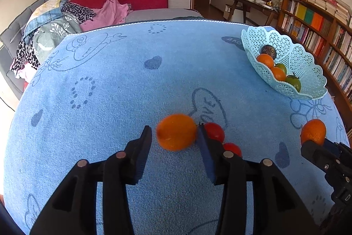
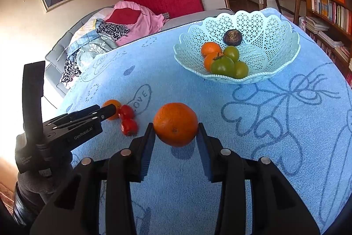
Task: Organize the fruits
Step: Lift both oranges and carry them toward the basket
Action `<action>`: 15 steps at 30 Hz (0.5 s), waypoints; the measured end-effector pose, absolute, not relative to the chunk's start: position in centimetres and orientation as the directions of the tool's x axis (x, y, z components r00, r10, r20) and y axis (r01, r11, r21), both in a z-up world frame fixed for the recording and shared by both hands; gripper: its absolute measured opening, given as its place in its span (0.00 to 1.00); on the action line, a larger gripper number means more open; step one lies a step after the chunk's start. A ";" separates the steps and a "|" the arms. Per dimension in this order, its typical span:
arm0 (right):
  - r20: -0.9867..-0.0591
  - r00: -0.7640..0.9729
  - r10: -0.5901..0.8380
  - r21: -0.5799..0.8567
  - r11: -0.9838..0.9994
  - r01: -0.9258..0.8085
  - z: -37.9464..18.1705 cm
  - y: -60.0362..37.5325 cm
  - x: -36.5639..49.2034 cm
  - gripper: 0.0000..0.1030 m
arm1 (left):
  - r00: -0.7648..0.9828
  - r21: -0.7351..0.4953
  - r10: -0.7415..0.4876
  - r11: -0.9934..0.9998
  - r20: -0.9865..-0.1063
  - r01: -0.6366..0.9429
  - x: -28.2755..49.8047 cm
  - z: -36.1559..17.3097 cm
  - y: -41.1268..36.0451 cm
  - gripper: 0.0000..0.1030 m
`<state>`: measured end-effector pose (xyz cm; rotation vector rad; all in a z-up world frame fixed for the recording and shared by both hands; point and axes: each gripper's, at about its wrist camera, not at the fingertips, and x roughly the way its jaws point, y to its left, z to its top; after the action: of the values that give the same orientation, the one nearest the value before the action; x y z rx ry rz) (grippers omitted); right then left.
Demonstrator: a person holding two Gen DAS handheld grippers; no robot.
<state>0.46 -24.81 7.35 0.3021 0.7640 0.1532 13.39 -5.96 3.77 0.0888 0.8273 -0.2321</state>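
Observation:
In the left wrist view my left gripper is open around a small orange on the blue cloth; its right finger touches the fruit, the left finger stands a little apart. Two red tomatoes lie just right of it. In the right wrist view my right gripper has both fingers against a larger orange, which sits low over the cloth. The light blue lattice basket holds two oranges, three green tomatoes and a dark round fruit.
The blue towel with drawn hearts and bows covers the table. Behind it is a grey sofa with piled clothes. A bookshelf and a wooden desk stand at the right. The basket sits near the table's far right edge.

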 end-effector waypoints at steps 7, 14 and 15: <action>-0.656 0.714 0.245 0.322 0.946 -0.029 7.4 -24.8 0.5 0.38 | 0.645 -0.040 -0.191 0.969 -0.740 0.242 13.8 3.5 -5.7 0.43; -0.649 0.723 0.237 0.319 0.947 -0.024 7.8 -25.1 0.6 0.38 | 0.604 -0.141 -0.261 0.960 -0.753 0.240 14.2 3.5 -4.4 0.40; -0.649 0.723 0.236 0.319 0.947 -0.023 7.8 -25.1 0.6 0.38 | 0.601 -0.148 -0.266 0.960 -0.754 0.239 14.2 3.5 -4.3 0.40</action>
<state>0.64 -25.06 7.77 0.3000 0.7517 0.1453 14.18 -4.26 3.50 -0.0331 0.8790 -0.2925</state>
